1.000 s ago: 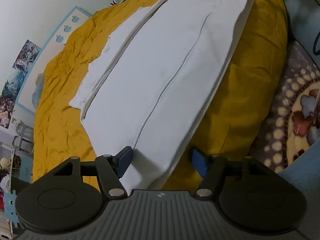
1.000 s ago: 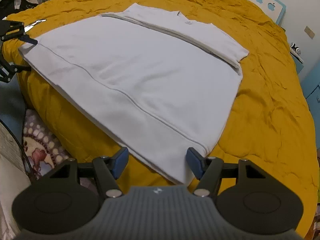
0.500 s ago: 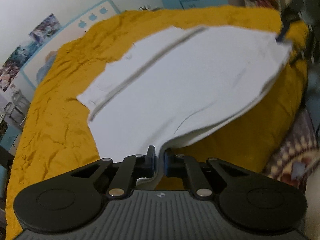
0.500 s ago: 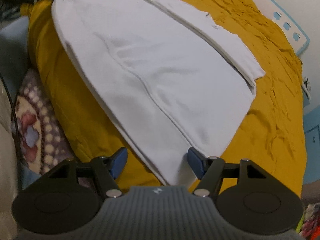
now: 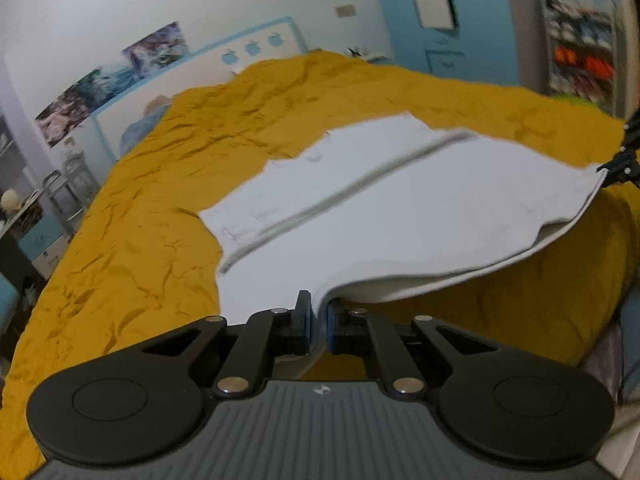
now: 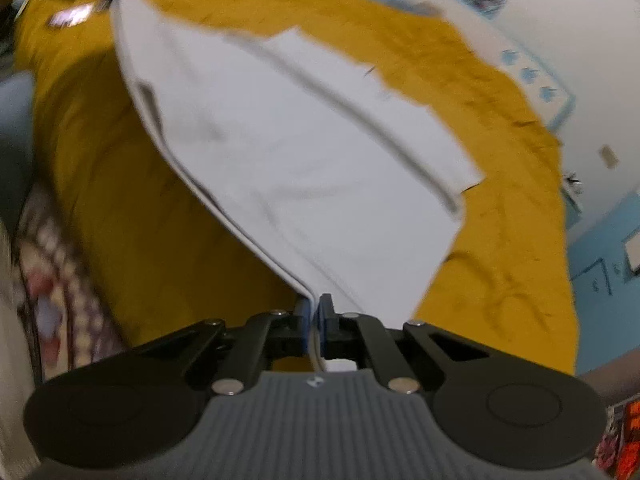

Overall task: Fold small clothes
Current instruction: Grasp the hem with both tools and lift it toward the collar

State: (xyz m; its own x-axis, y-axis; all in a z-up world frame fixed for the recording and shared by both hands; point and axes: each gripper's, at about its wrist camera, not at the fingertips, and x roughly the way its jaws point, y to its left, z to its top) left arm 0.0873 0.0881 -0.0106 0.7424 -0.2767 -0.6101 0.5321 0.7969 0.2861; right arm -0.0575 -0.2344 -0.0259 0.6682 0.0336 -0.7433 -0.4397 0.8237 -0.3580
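A white garment (image 5: 400, 208) lies partly folded on a yellow bedspread (image 5: 140, 240); it also shows in the right wrist view (image 6: 304, 168). My left gripper (image 5: 318, 322) is shut on the garment's near hem corner and holds it lifted off the bed. My right gripper (image 6: 315, 320) is shut on the other hem corner, also lifted. The right gripper shows at the far right edge of the left wrist view (image 5: 622, 160), holding the cloth's far corner. The hem sags between the two corners.
The yellow bedspread (image 6: 500, 240) covers a wide bed. A patterned rug (image 6: 44, 280) lies on the floor beside the bed. A white wall with posters (image 5: 120, 68) and blue cabinets (image 5: 452, 52) stand beyond the bed.
Both grippers have shut on the garment's hem corners, the left first, then the right. Both have lifted the hem off the bed.
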